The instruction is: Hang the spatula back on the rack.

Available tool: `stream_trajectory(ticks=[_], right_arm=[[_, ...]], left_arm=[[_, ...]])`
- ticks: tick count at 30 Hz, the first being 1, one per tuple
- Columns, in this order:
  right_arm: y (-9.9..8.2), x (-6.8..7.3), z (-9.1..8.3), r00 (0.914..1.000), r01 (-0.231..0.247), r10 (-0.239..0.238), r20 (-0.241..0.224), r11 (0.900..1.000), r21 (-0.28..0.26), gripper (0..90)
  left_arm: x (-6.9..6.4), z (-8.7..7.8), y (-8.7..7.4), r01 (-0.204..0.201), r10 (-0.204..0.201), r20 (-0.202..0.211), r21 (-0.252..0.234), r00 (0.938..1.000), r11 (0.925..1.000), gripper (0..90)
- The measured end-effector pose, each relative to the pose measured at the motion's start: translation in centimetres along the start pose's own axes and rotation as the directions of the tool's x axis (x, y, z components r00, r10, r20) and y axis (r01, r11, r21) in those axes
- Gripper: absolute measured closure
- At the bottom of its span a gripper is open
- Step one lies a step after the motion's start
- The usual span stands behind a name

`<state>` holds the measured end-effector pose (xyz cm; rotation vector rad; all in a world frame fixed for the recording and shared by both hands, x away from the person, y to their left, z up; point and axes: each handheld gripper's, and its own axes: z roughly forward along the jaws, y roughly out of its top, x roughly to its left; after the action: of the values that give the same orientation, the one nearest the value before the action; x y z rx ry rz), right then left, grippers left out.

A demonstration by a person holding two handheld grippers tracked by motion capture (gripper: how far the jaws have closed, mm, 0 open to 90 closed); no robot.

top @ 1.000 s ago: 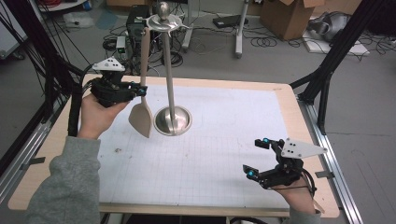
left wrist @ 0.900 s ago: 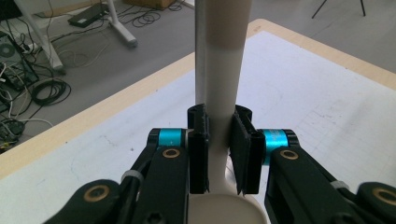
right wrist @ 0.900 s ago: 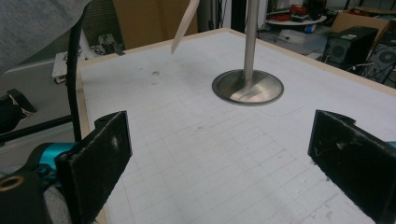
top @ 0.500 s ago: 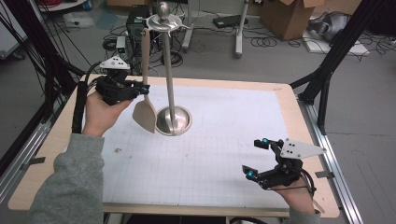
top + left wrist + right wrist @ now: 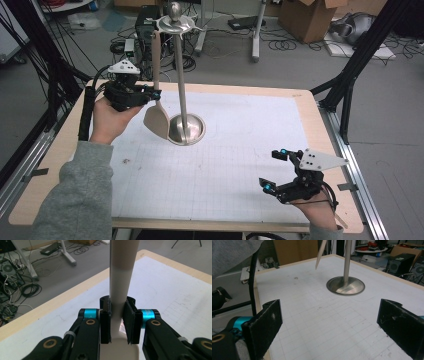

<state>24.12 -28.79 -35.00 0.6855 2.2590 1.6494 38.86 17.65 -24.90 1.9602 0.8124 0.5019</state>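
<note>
Now | left gripper (image 5: 150, 93) clamps spatula (image 5: 156, 95) (hanging on stand (image 5: 185, 127)) | right gripper (image 5: 274, 170) jaws apart

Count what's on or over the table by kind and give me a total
Spatula: 1
Stand: 1
Grippers: 2, left and right
Total: 4

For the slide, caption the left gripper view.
Left gripper clamps the beige spatula's handle above the white gridded mat.
</note>
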Motion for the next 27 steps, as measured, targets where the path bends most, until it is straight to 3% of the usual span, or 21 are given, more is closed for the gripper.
stream_trajectory(ticks=[4, 9, 12, 15, 18, 22, 27], right_arm=[[0.0, 0.0, 0.0, 1.0000, 0.000, 0.000, -0.001, 1.0000, 0.002, 5.3], [0.1, 0.1, 0.0, 1.0000, 0.004, -0.004, 0.002, 1.0000, 0.000, 5.3], [0.1, 0.1, -0.1, 1.0000, 0.001, -0.001, 0.007, 1.0000, -0.004, 5.3], [0.1, 0.1, -0.1, 1.0000, 0.000, 0.000, 0.008, 1.0000, -0.006, 5.3], [0.1, 0.1, -0.1, 0.9999, 0.003, -0.003, 0.010, 1.0000, -0.006, 5.3], [0.1, 0.1, 0.0, 1.0000, 0.002, -0.002, 0.008, 1.0000, -0.004, 5.3], [0.1, -0.1, 0.0, 0.9999, 0.005, -0.005, 0.014, 1.0000, -0.008, 5.3]], left_arm=[[-0.2, -0.2, 0.0, -0.009, 0.009, 0.010, -0.017, 0.9999, 0.9998, 69.6], [-0.2, -0.7, -0.1, -0.003, 0.003, 0.018, -0.015, 0.9998, 0.9999, 53.0], [-0.4, -1.4, -0.5, 0.007, -0.003, 0.070, -0.056, 0.9975, 0.9984, 42.0], [-0.4, -2.0, -1.2, -0.007, 0.016, 0.102, -0.088, 0.9947, 0.9961, 33.2], [-0.2, -2.6, -2.1, -0.012, 0.024, 0.099, -0.119, 0.9948, 0.9928, 24.5], [-0.1, -3.5, -3.2, -0.009, 0.019, 0.064, -0.150, 0.9978, 0.9886, 12.5], [0.0, -4.4, -4.3, -0.009, 0.021, 0.063, -0.182, 0.9978, 0.9833, 9.9]])
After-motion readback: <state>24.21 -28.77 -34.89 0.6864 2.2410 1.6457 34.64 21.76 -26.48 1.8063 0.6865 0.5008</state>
